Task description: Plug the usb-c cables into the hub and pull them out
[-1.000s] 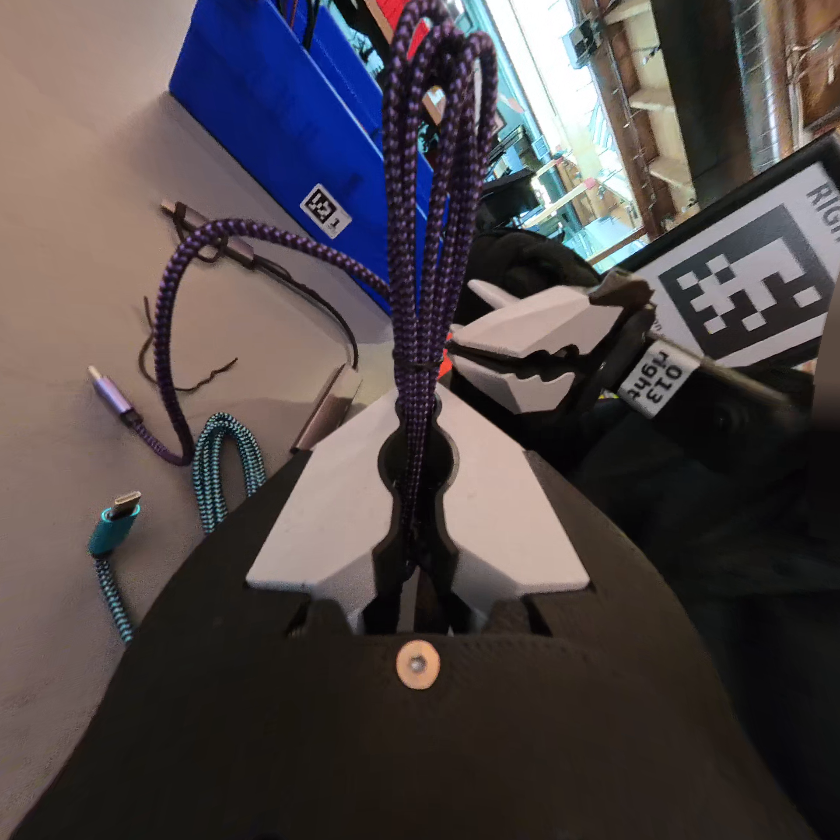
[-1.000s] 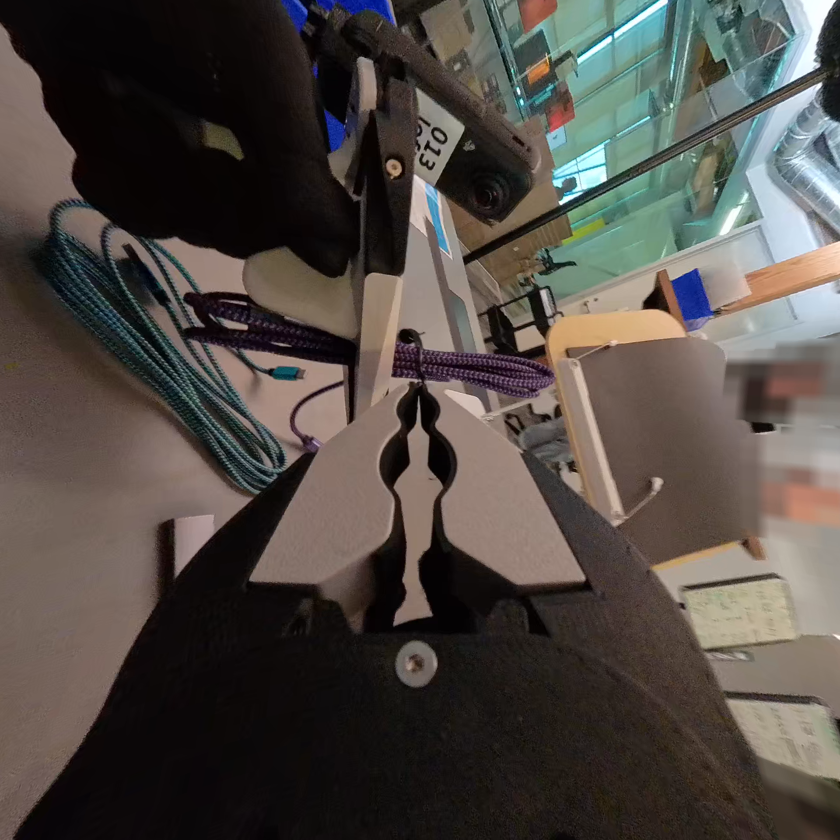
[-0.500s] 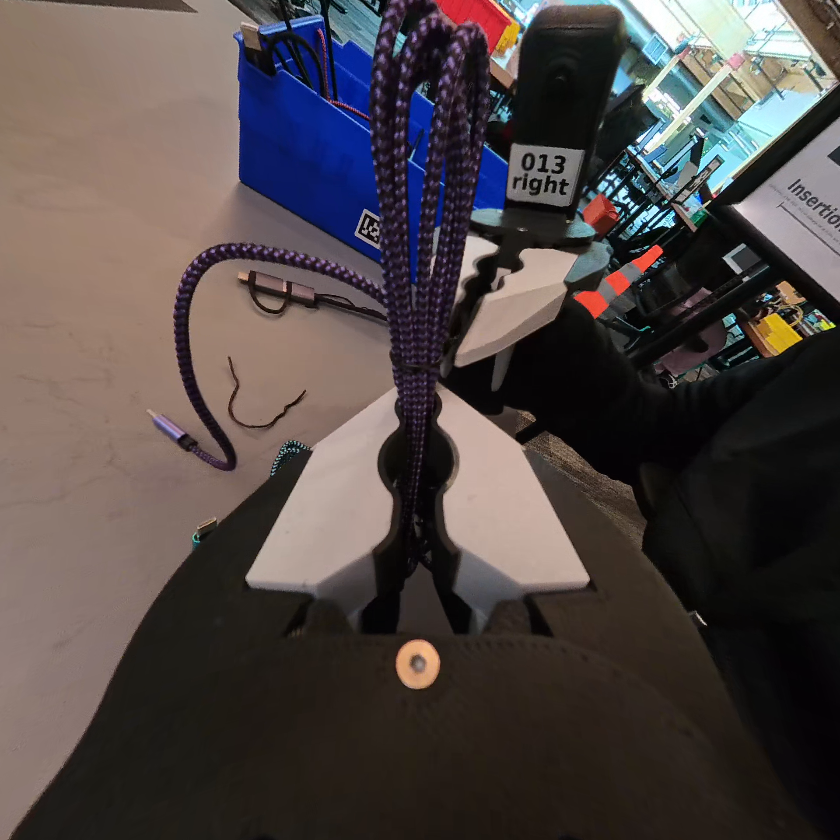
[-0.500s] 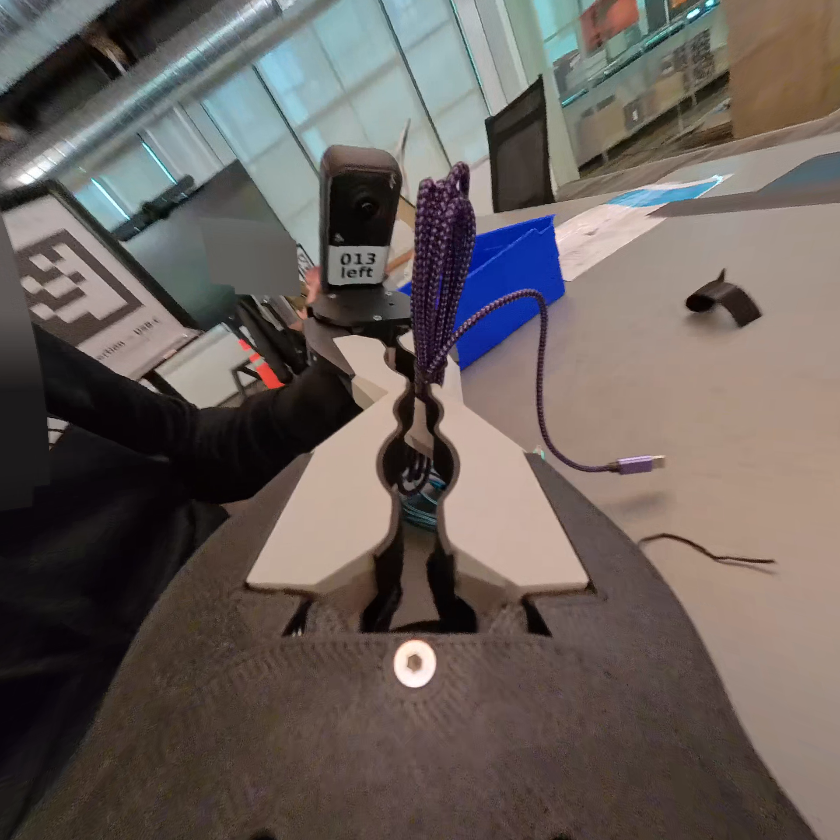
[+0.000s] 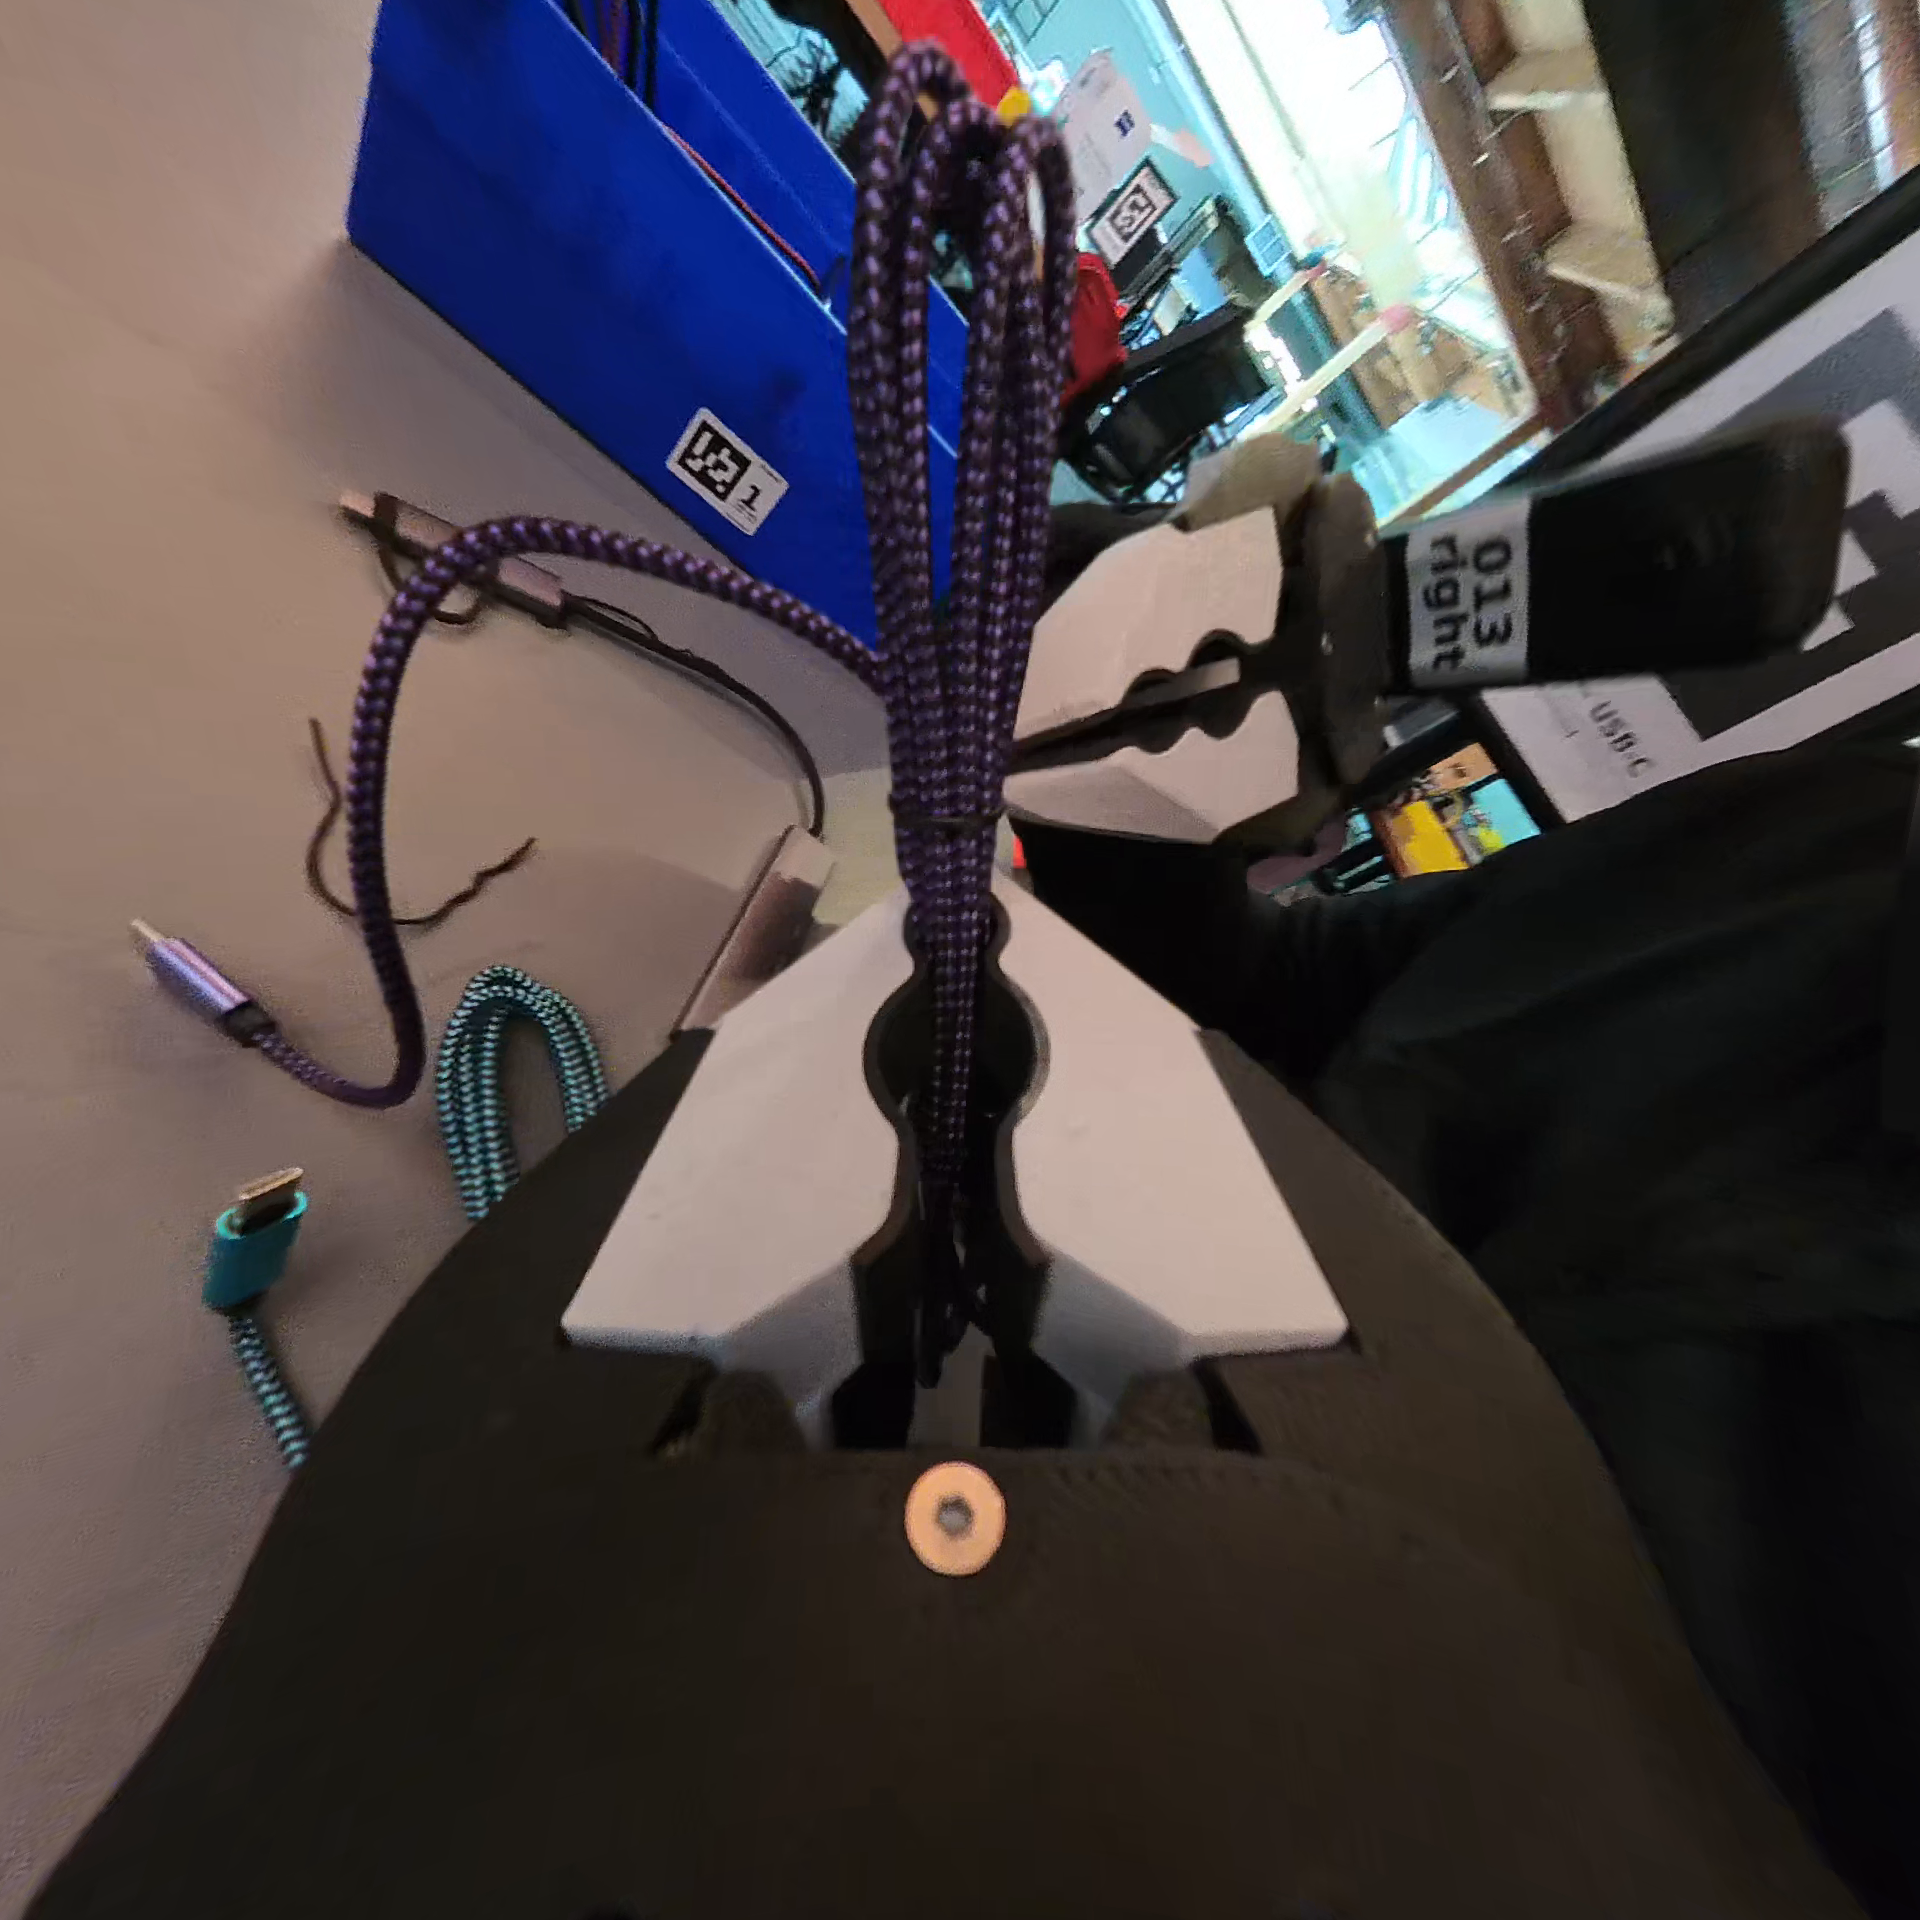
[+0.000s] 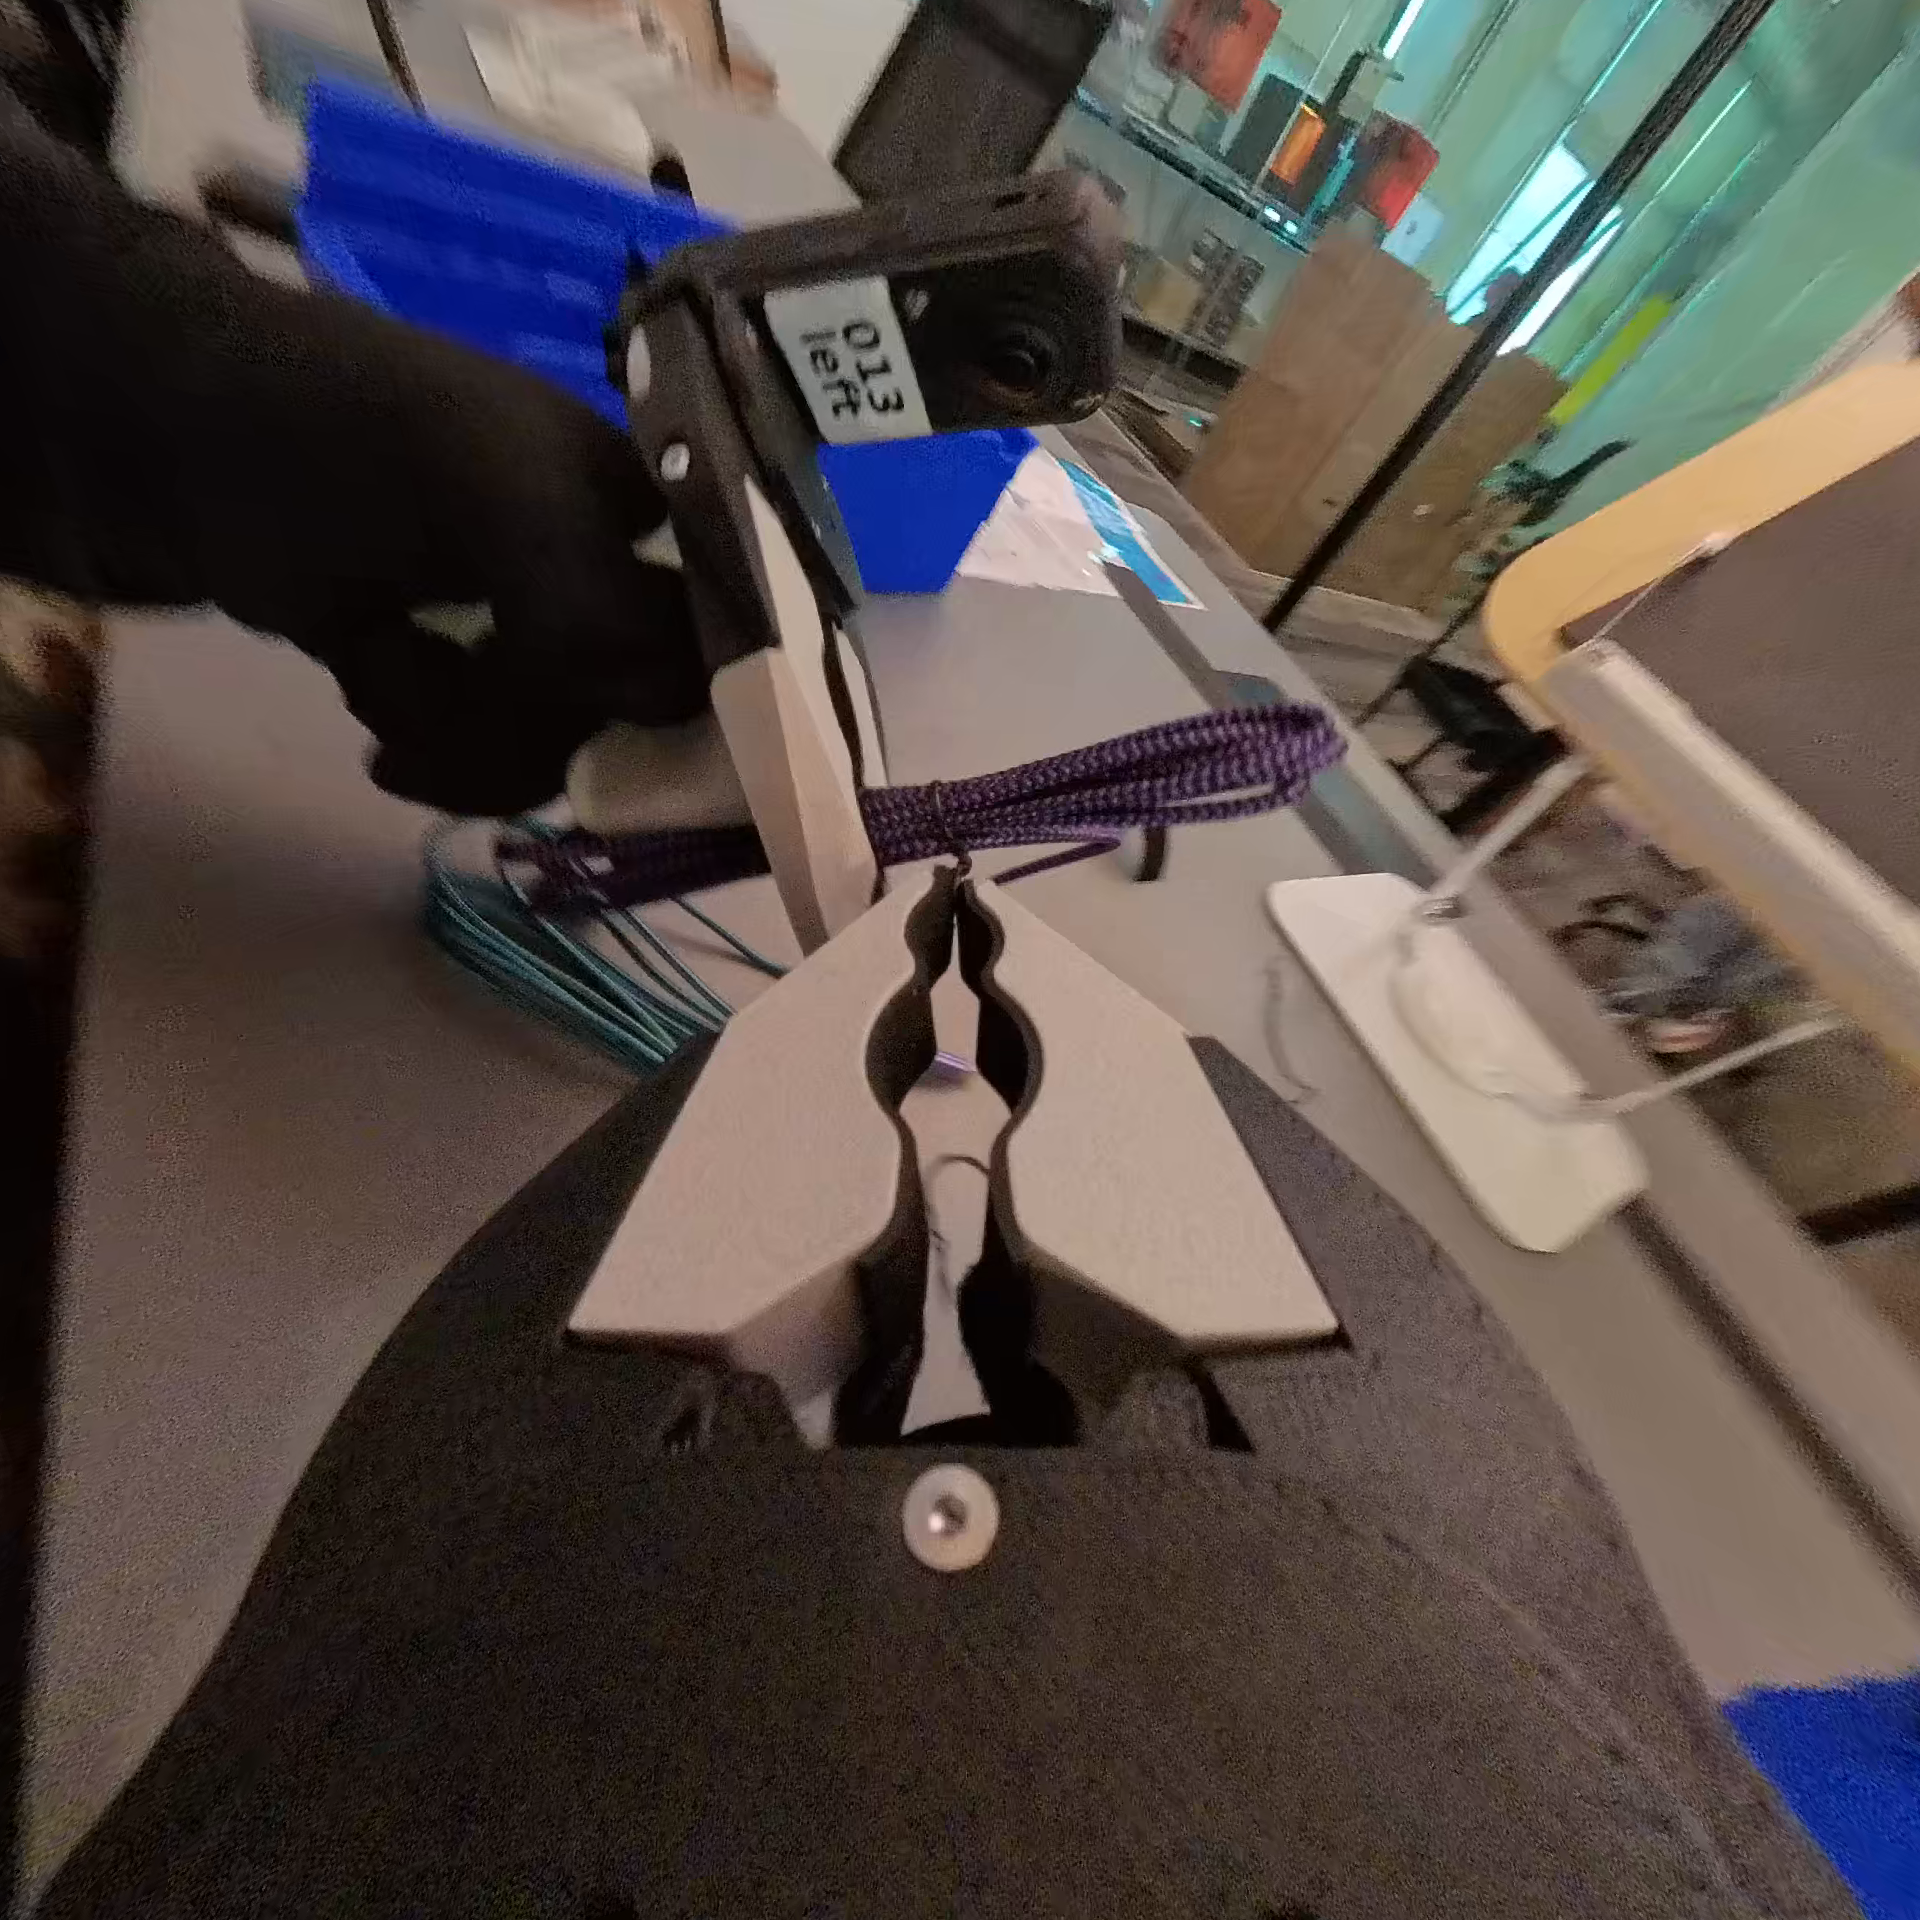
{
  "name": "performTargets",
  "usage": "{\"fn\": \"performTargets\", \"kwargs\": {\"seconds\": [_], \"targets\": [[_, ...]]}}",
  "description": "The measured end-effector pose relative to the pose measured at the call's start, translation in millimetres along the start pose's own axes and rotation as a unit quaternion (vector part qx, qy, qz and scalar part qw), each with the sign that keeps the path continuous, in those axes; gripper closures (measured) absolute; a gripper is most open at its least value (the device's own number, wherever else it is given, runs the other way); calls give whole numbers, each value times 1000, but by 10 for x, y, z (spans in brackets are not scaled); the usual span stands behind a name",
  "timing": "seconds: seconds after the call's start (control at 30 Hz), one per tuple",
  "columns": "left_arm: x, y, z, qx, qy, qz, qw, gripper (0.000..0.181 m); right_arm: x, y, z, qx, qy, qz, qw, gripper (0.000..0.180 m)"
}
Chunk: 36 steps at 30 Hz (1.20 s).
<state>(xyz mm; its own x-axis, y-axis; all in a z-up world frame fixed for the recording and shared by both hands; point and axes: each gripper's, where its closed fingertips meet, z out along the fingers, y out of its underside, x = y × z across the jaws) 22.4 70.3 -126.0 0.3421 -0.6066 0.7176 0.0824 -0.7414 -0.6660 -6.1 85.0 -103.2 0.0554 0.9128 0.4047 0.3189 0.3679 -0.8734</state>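
My left gripper (image 5: pixel 951 914) is shut on a coiled purple braided USB-C cable (image 5: pixel 956 468), bound by a thin black tie (image 5: pixel 948 826) just above my fingertips. One loose end curves down to its purple plug (image 5: pixel 197 982) over the table. My right gripper (image 6: pixel 956 883) is shut, its tips pinching the black tie (image 6: pixel 961 862) under the bundle (image 6: pixel 1091 790). It shows in the left wrist view (image 5: pixel 1023 743) coming in from the right. The silver hub (image 5: pixel 769 925) lies on the table, partly hidden behind my left finger. A teal braided cable (image 5: pixel 499 1081) with its plug (image 5: pixel 255 1236) lies to the left.
A blue bin (image 5: pixel 623 239) stands at the back of the grey table. The hub's black lead (image 5: pixel 727 686) runs towards it. A loose black tie (image 5: pixel 416 883) lies on the table. A white stand base (image 6: pixel 1455 1060) sits to the right, and the teal coil (image 6: pixel 582 977) is behind the left gripper.
Both grippers have rolled and swung, so the views tilted. The left gripper still holds the purple bundle. The right gripper's tips are again at the tie, from the side.
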Motion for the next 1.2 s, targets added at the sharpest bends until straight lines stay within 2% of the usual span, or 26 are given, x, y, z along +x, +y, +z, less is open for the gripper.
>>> {"fn": "performTargets", "kwargs": {"seconds": [0.07,0.13,0.23,0.3,0.37,0.47,0.57,0.73,0.83,1.2], "targets": [[59,3,5,0,24,-13,1000,181,6,-1,-30,-15,25,-81,996,180],[100,28,14,-6,40,-23,999,181,18,16,-64,-38,58,-195,978,180],[32,-150,-237,58,61,-68,994,181,376,145,-255,-100,138,-249,953,180],[-99,-95,-339,45,16,-45,998,181,463,64,-372,-52,124,-184,974,180],[-28,-71,-257,35,20,-36,999,181,354,-24,-272,-22,77,-119,990,180],[-4,-66,-160,21,-13,27,999,181,254,9,-111,27,-9,74,997,180],[24,-82,-162,21,-34,76,996,181,182,-106,-147,124,-108,280,946,180],[-37,-81,-144,14,-77,133,988,181,-4,-129,-83,159,-213,432,862,175],[-40,-82,-121,12,-91,159,983,181,-59,-180,-59,180,-238,465,834,172],[-58,-72,-101,7,-97,176,980,181,3,-172,-50,190,-227,471,831,180]]}}
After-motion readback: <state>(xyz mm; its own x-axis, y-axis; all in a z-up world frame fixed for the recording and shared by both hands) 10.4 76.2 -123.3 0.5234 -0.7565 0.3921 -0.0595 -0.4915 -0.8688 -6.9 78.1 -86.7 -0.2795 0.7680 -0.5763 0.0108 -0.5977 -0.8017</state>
